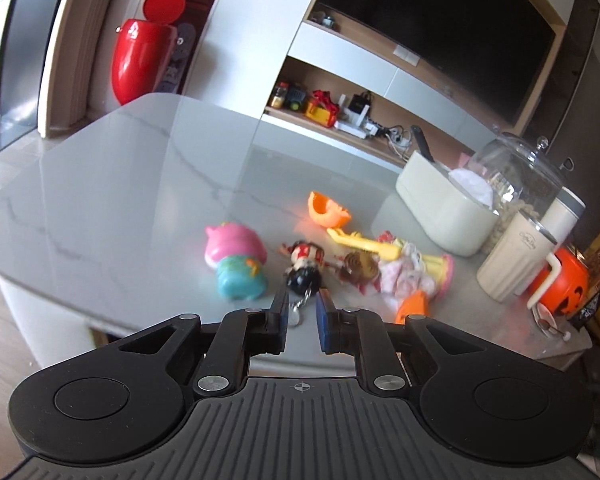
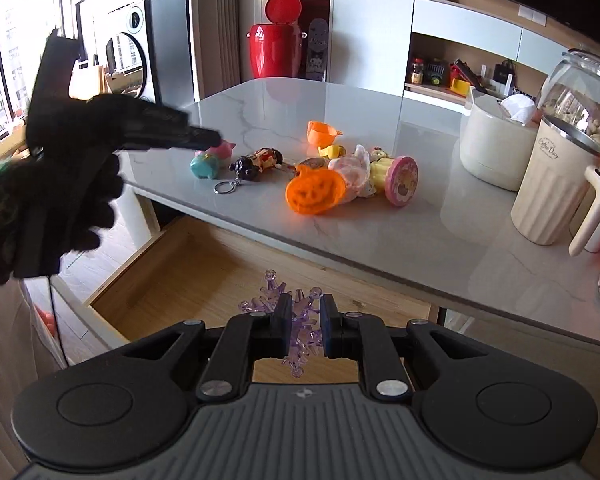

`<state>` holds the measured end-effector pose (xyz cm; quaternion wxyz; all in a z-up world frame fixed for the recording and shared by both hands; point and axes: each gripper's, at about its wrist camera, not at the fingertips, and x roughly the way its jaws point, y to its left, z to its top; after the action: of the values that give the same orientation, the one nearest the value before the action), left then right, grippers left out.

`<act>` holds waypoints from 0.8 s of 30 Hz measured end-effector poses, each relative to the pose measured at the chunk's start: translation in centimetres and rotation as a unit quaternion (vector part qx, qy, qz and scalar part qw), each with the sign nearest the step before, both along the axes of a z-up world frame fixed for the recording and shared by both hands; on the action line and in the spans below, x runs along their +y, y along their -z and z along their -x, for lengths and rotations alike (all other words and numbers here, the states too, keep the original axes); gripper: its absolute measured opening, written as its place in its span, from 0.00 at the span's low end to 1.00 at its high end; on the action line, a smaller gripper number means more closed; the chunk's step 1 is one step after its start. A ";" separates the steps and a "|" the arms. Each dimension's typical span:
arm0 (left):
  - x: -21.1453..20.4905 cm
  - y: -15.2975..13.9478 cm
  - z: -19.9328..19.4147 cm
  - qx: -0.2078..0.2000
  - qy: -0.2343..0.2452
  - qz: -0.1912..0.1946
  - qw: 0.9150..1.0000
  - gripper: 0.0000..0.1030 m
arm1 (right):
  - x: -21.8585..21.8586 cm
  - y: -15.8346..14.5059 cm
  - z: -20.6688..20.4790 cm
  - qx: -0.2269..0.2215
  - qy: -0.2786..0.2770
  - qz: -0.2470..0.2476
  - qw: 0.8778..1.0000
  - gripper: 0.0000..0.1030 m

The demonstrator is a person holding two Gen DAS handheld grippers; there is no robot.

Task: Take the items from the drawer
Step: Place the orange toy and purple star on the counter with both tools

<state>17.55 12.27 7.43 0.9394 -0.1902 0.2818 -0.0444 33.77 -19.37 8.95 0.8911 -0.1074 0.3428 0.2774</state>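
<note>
In the right wrist view my right gripper (image 2: 306, 312) hangs over the open wooden drawer (image 2: 180, 272), shut on a clear purple snowflake (image 2: 302, 324); the rest of the drawer floor looks bare. The marble table (image 2: 380, 240) above it carries a pink and teal pig toy (image 2: 212, 162), a keychain doll (image 2: 258, 162), an orange pumpkin (image 2: 316, 194) and a doll with a pink round base (image 2: 400, 180). A gloved hand holds my left gripper (image 2: 204, 138) above the pig. In its own view the left gripper (image 1: 302, 308) is open, the keychain doll (image 1: 304, 266) lying just beyond the fingertips.
On the right of the table stand a cream container (image 2: 492, 152), a glass jar (image 2: 584, 92) and a ribbed cream cup (image 2: 556, 192). An orange cup (image 2: 322, 130) lies behind the toys. A red bin (image 2: 276, 48) stands past the far table edge.
</note>
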 end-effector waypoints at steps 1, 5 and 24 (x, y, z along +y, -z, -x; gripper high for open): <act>0.5 0.6 1.0 0.006 0.001 0.011 1.000 0.16 | 0.3 -0.3 -0.6 -0.001 0.002 -0.003 1.000 0.14; 1.3 2.8 4.0 0.015 0.004 0.043 0.999 0.16 | 2.5 -1.9 -4.2 0.003 0.010 -0.024 1.000 0.14; -2.0 5.2 4.3 0.047 0.079 -0.025 0.995 0.16 | 4.3 1.0 -3.9 0.029 0.045 -0.027 0.998 0.65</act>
<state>13.21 10.29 2.18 0.9229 -0.1460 0.3411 -0.1026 37.66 -15.04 7.93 0.8949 -0.0595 0.3656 0.2489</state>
